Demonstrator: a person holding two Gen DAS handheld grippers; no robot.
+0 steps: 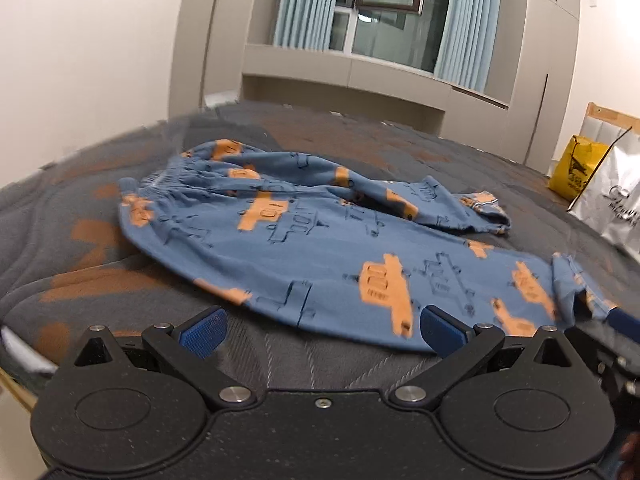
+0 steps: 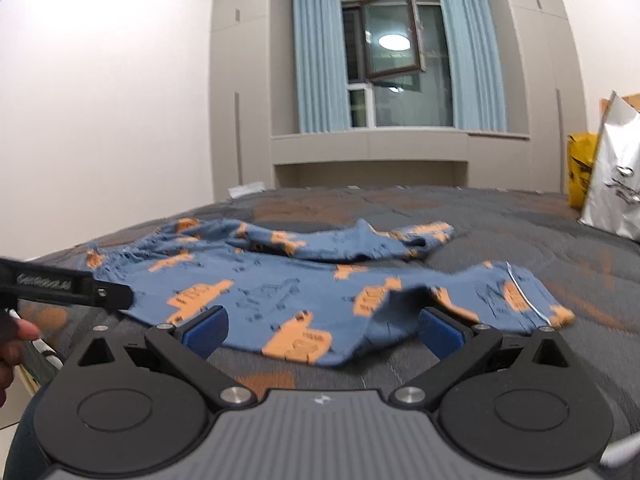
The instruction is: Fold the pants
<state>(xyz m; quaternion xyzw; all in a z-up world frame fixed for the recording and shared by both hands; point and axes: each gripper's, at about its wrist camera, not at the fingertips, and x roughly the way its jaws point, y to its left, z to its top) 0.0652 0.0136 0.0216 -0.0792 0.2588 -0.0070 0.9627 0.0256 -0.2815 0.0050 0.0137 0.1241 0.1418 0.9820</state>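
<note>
Blue pants printed with orange vehicles lie rumpled on a grey and orange bedspread, waistband at the far left, legs running right. My left gripper is open just in front of the near edge of the pants, nothing between its blue pads. In the right wrist view the pants spread across the bed, and my right gripper stands open at the near leg's edge, cloth lying between the pads without being pinched. The left gripper's black body shows at the left, a hand behind it.
A yellow bag and a silver foil bag stand at the bed's right end. Beyond the bed are grey cabinets and a curtained window. A white wall rises on the left.
</note>
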